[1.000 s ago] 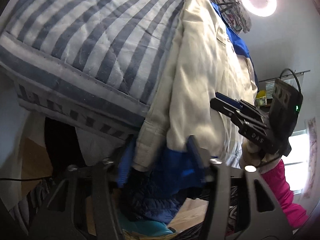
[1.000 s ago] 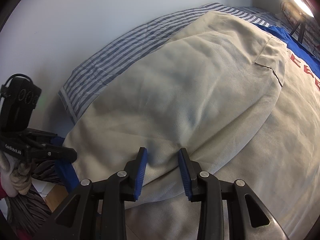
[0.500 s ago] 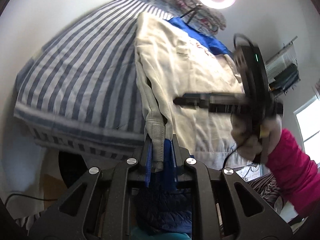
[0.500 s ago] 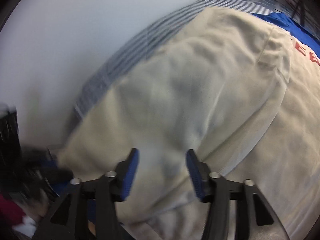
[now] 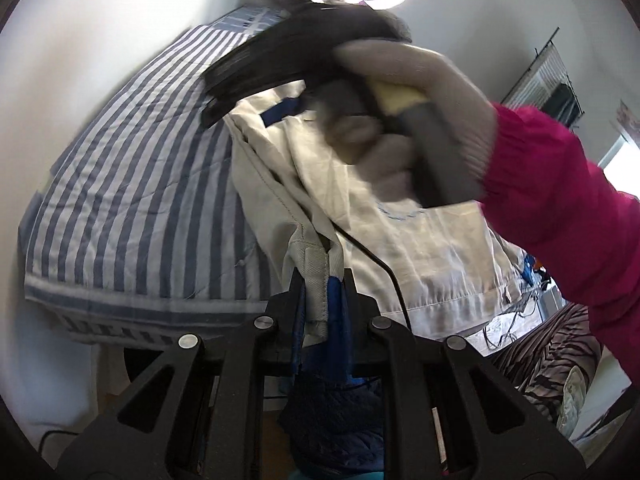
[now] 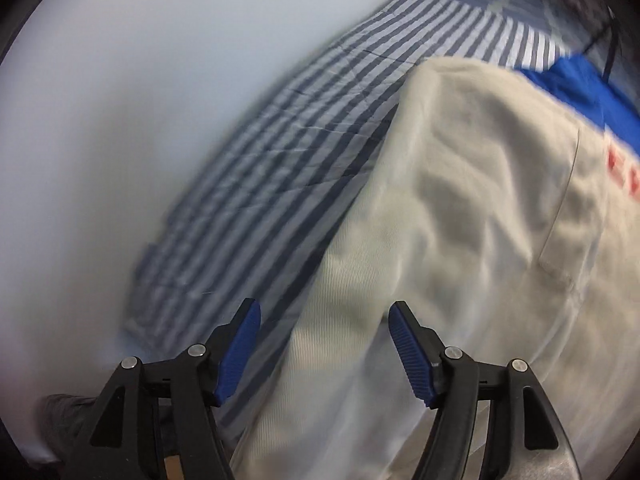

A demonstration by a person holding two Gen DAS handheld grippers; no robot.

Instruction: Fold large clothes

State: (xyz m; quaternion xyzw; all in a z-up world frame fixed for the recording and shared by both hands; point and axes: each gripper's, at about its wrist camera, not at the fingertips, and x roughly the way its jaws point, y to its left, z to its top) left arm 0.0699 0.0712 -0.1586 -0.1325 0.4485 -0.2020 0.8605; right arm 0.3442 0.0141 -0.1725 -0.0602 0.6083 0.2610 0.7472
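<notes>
Fold step in hand: left tongs (image 5: pixel 323 280) clench the cuff of the cream cotton jacket (image 6: pixel 460 216) on the striped bed quilt (image 6: pixel 304 148). Right tongs (image 6: pixel 324 344), jaws just opened, hover released; next grip needs the sleeve edge.

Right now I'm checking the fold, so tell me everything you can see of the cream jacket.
The cream jacket looks like ribbed, twill-like cotton with blue panels and red lettering. It lies creased on the striped bedcover, its lower end past the bed's edge. The left gripper is shut on its ribbed cuff. The right gripper, whose jaws have just been opening, hangs open above it.
</notes>
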